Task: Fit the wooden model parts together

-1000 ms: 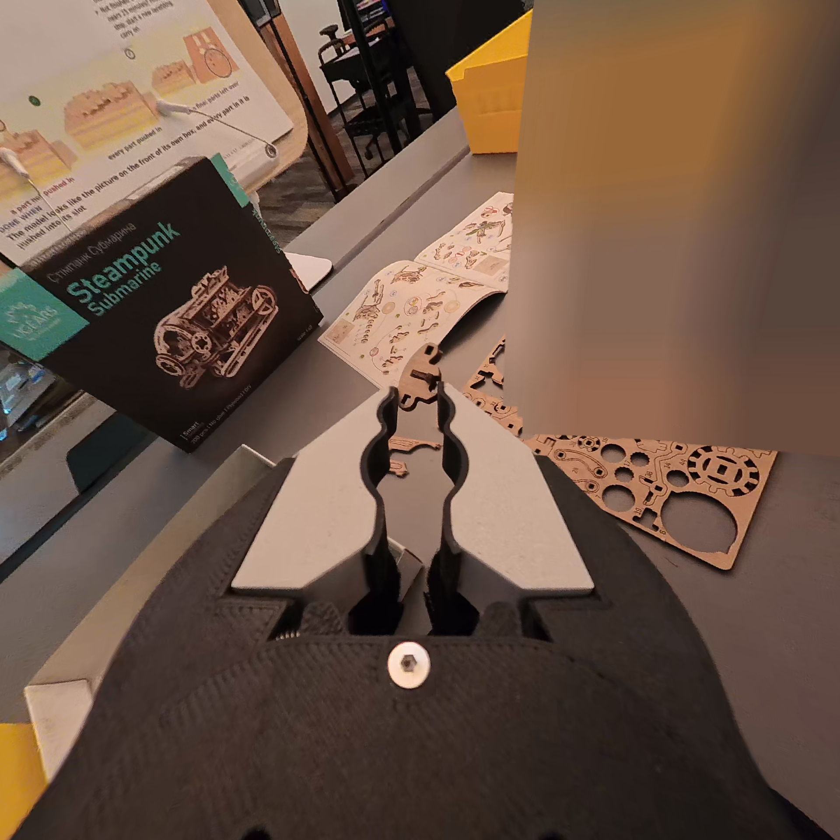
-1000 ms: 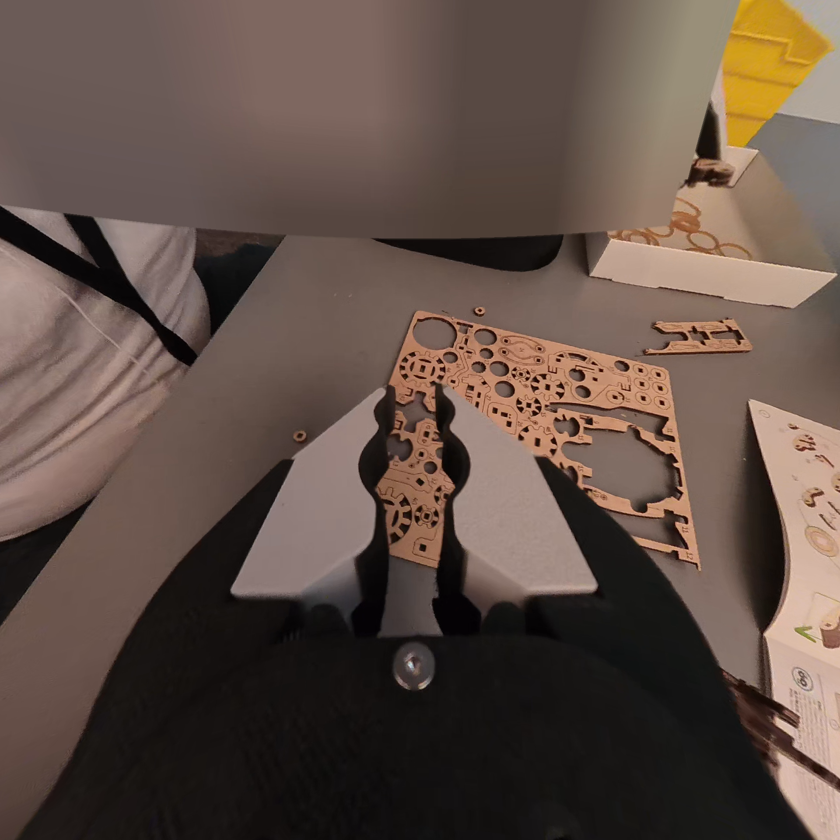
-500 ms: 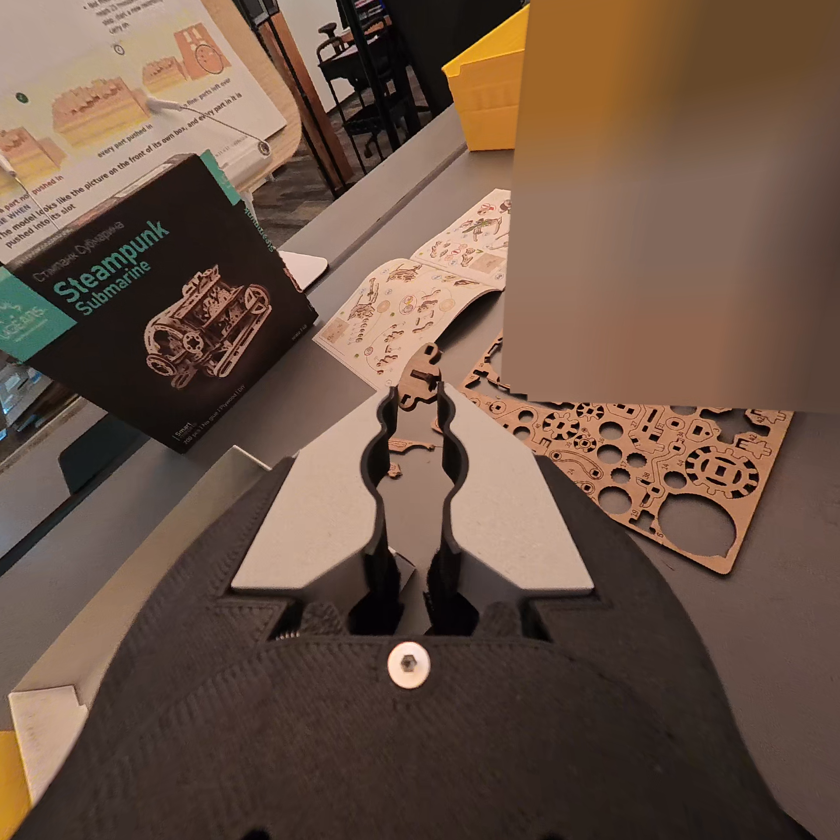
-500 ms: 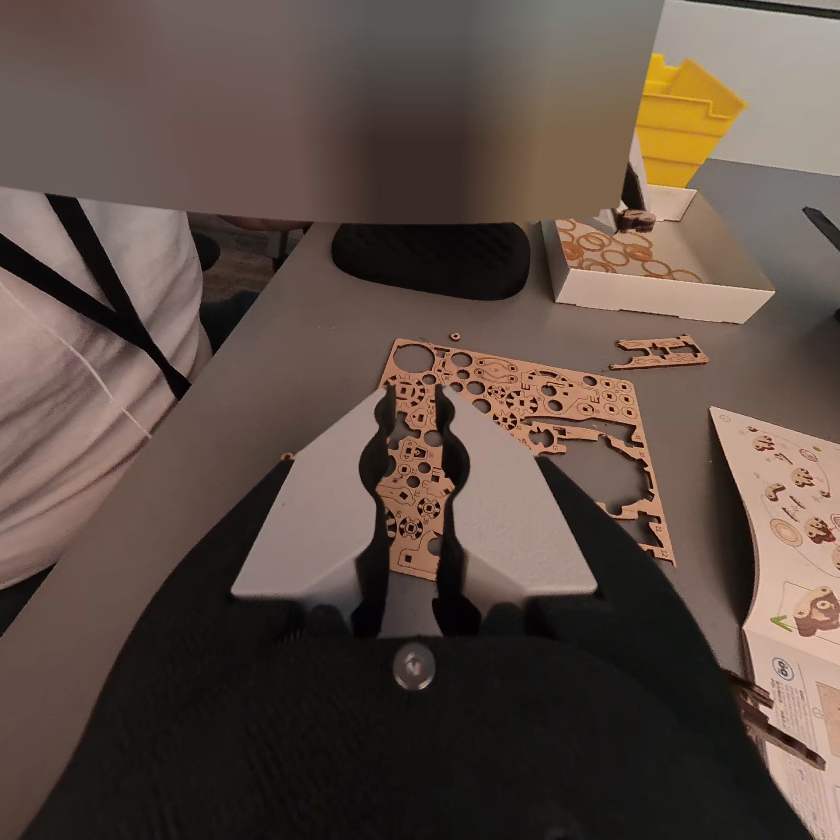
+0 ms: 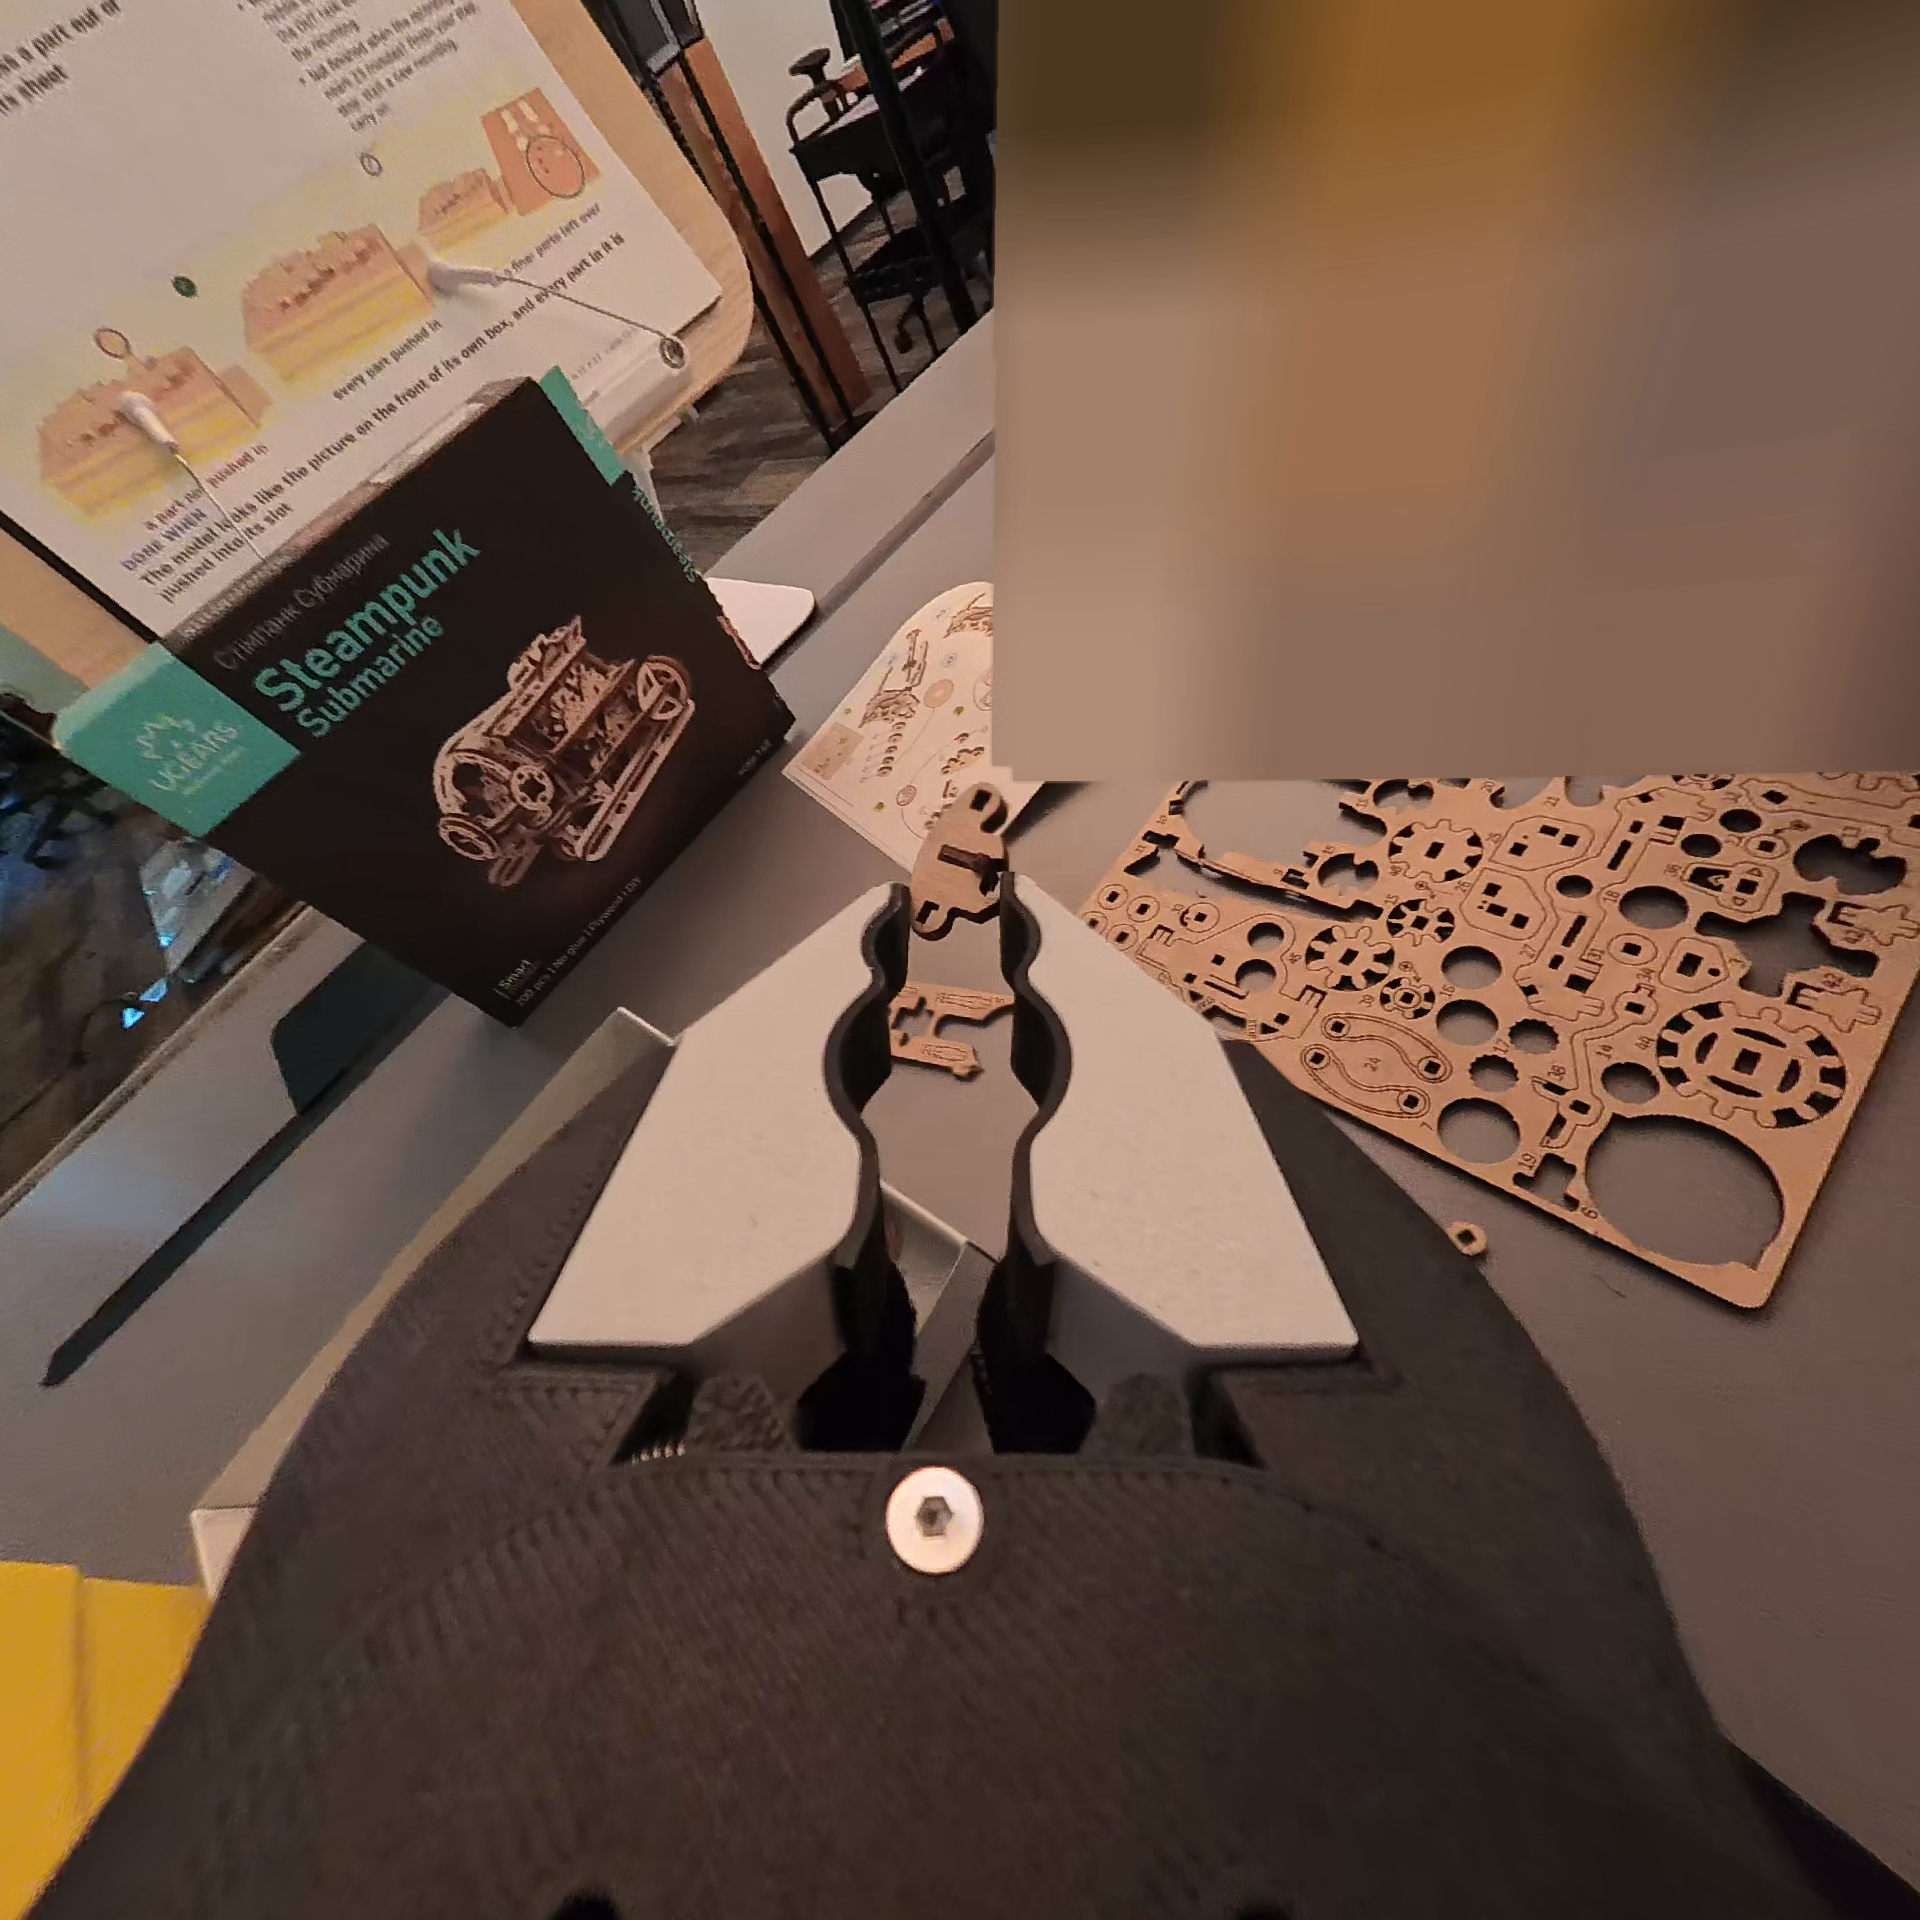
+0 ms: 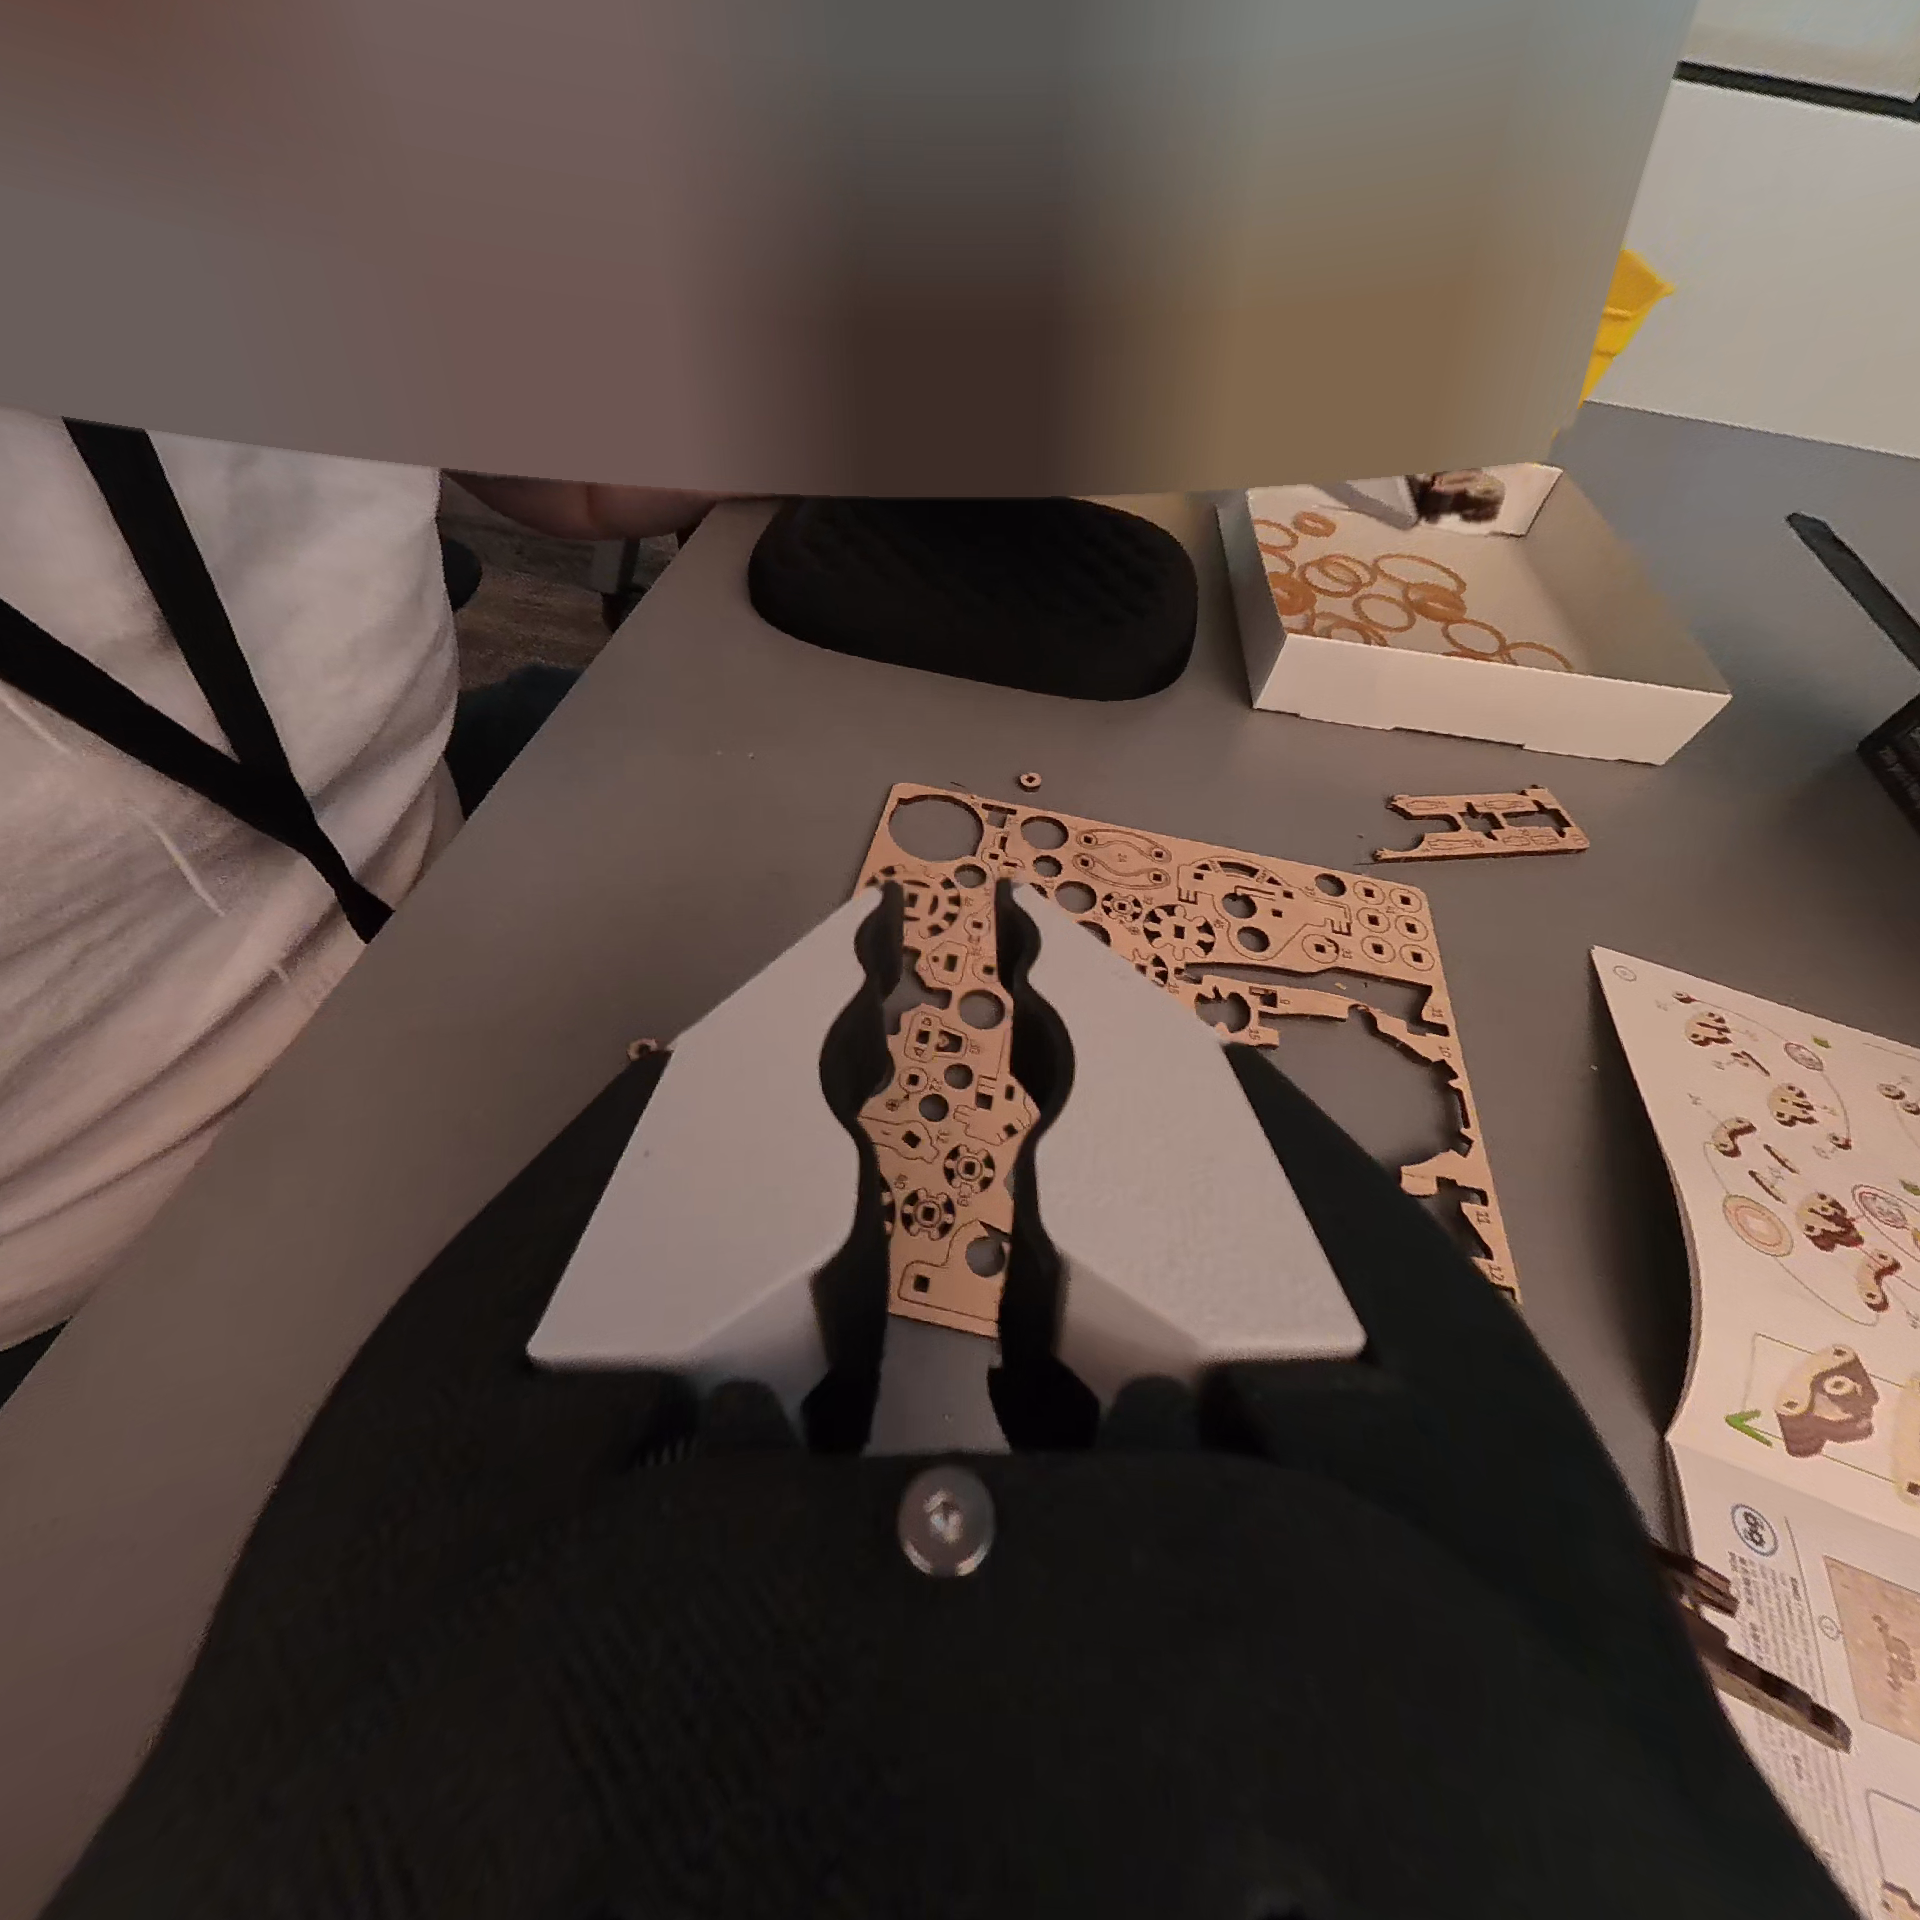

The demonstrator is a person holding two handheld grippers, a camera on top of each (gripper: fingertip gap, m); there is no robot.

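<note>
The left hand-held gripper (image 5: 951, 883) is clenched on a small wooden part (image 5: 958, 860), which sticks up past its tips, above the worktop (image 5: 1714, 1455). The right hand-held gripper (image 6: 940, 894) is released: its fingers stand a little apart with nothing between them, hovering over the near left area of the parts sheet (image 6: 1340, 956).

The sheet lies flat in mid-worktop, with bare grey surface between it and the worktop's left edge near the person's white shirt (image 6: 156, 831). One offcut (image 6: 1486, 826) lies just beyond the sheet's far right corner, apart from it. To the right, the booklet (image 6: 1766, 1143) lies near the sheet without touching it. Behind, a white tray (image 6: 1475, 696) holding rubber bands (image 6: 1392, 603) sits beside a black pad (image 6: 966, 597).

Only the left wrist view shows the dark kit box (image 5: 457, 707) propped upright, the instruction board (image 5: 312, 208) behind it and the far worktop edge. Only the right wrist view shows the tray, pad and person.

Counted: one sheet, one held part, one offcut, two tiny loose rings (image 6: 1029, 779) on the worktop, one booklet, one box.
</note>
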